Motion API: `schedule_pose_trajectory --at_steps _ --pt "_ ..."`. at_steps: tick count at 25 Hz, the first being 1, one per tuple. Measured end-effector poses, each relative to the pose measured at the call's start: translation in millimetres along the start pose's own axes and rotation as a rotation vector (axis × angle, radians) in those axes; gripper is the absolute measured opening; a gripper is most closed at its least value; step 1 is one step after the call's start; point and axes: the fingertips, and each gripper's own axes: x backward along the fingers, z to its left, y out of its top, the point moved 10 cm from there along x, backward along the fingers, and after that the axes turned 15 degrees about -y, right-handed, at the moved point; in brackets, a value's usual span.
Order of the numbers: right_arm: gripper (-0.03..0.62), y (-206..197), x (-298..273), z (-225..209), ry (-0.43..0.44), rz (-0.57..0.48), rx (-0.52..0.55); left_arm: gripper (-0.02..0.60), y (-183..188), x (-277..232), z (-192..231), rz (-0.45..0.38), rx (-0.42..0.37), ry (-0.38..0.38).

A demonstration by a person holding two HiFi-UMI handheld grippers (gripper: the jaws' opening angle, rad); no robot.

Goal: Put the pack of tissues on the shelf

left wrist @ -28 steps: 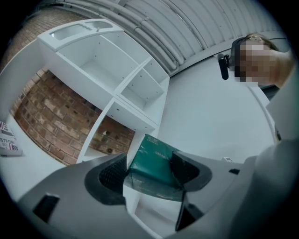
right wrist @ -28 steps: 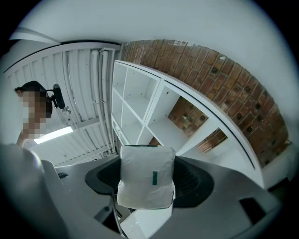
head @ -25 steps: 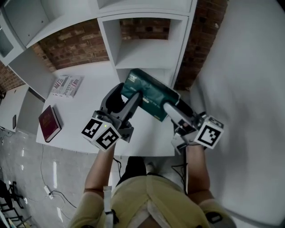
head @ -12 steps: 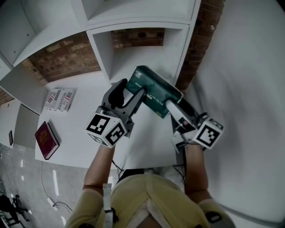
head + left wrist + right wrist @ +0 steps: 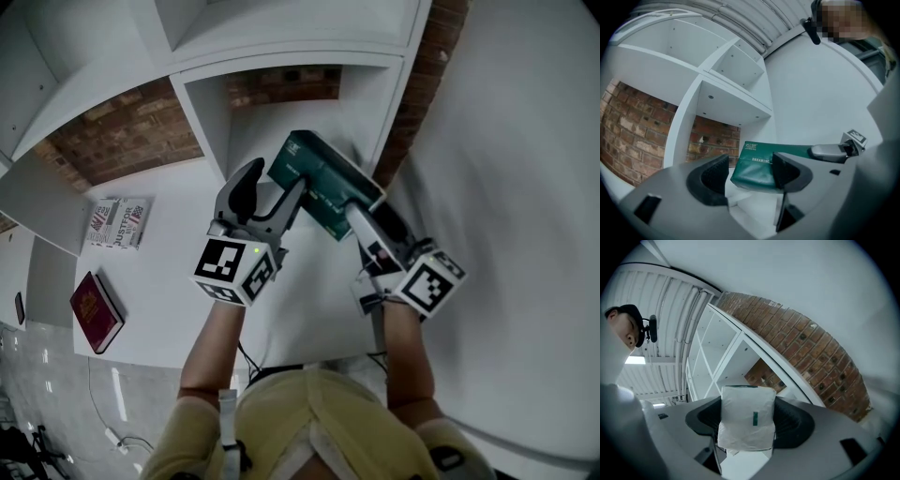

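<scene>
Pinching the pack of tissues (image 5: 323,185) by its near short end, the right gripper (image 5: 361,220) carries the whole weight, which leaves the far end free to lead into the shelf (image 5: 211,122). The right gripper view shows its 2 jaws pressed onto the pack's white end. The pack hangs in the air, tilted, just in front of the lower compartment's opening and above the back right corner of the counter (image 5: 169,272), not yet inside. The left gripper (image 5: 272,192) is spread with nothing clamped. 1 of its jaws lies along the pack's left side, probably as a guide, though contact cannot be judged. Both forearms reach forward, the right wrist angled inward. A red book (image 5: 96,309) lies near the counter's front left edge, and a printed booklet (image 5: 117,222) lies farther back.
</scene>
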Motion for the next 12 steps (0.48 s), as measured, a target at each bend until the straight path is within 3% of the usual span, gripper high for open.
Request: schedule_pose_trajectory --at_steps 5,12 --pt "0.308 -4 -9 5 -0.067 -0.063 0.040 0.295 0 -7 10 0.036 -0.040 0.052" --pt "0.308 -4 -23 11 -0.137 -0.148 0.187 0.295 -4 -6 21 0.093 -0.053 0.095"
